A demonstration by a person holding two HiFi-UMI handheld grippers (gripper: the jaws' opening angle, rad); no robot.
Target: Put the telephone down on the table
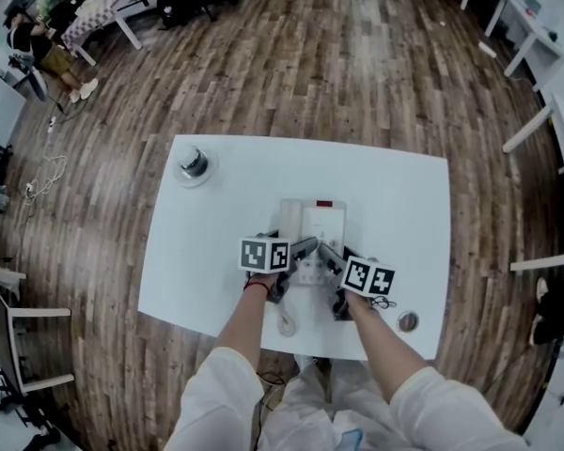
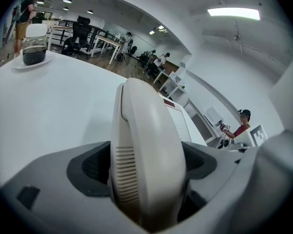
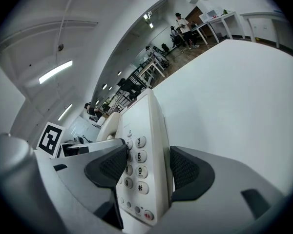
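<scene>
Handset clamped in our left gripper, telephone base in our right gripper; possibly clear of the table, it could tip if we release unevenly.

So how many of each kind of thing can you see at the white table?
telephone: 1
jar: 1
plate under the jar: 1
small round thing: 1
grippers: 2, the left gripper and the right gripper
Total: 6

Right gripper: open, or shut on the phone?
Shut: the right gripper clamps the telephone, one jaw pressing its keypad face, the other its side edge.
</scene>
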